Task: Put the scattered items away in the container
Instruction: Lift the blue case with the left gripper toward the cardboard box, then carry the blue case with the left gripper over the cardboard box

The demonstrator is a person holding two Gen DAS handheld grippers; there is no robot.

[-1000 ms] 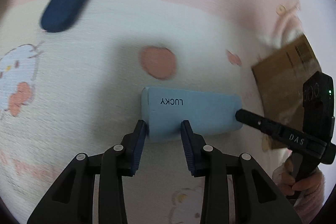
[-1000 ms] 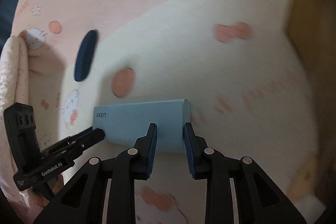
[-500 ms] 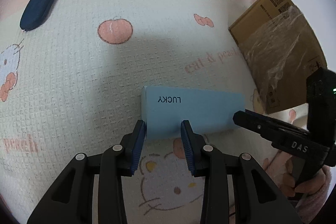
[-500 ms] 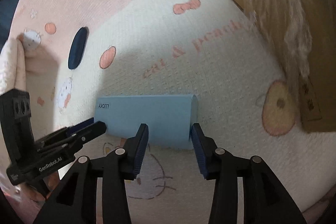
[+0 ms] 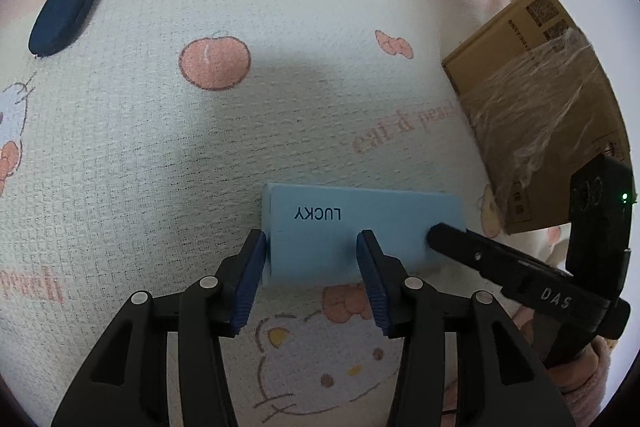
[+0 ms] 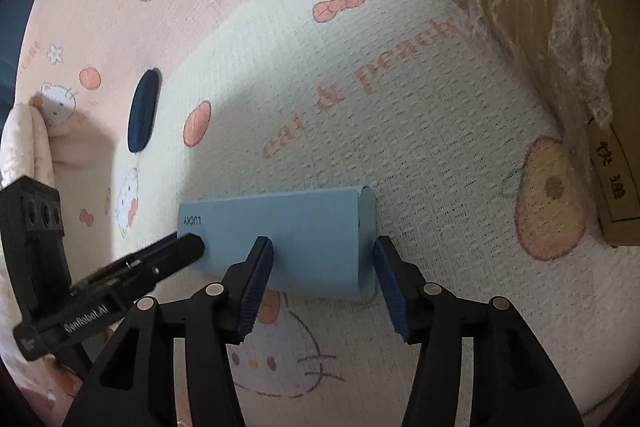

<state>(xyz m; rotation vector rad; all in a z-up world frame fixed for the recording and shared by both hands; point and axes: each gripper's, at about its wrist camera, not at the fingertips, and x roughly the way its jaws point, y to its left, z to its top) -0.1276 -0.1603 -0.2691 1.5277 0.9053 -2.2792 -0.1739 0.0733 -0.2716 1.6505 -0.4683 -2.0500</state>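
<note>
Your left gripper (image 5: 311, 249) straddles the LUCKY end of the light blue box (image 5: 362, 229), and its ribbed blue jaws are opening, with that end between them but not visibly pressed. Your right gripper (image 6: 323, 261) brackets the box's far, rounded end; its jaws are opening too, with the right pad clear of the box. The smooth, matte, rectangular box lies flat on the woven, waffle-textured blanket (image 5: 132, 131) printed with peaches and cartoon cats. Farther off to the right sits the cardboard carton (image 5: 532, 95), wrapped in crinkled clear film. Farthest away lies the dark navy oval case (image 5: 72, 1).
</note>
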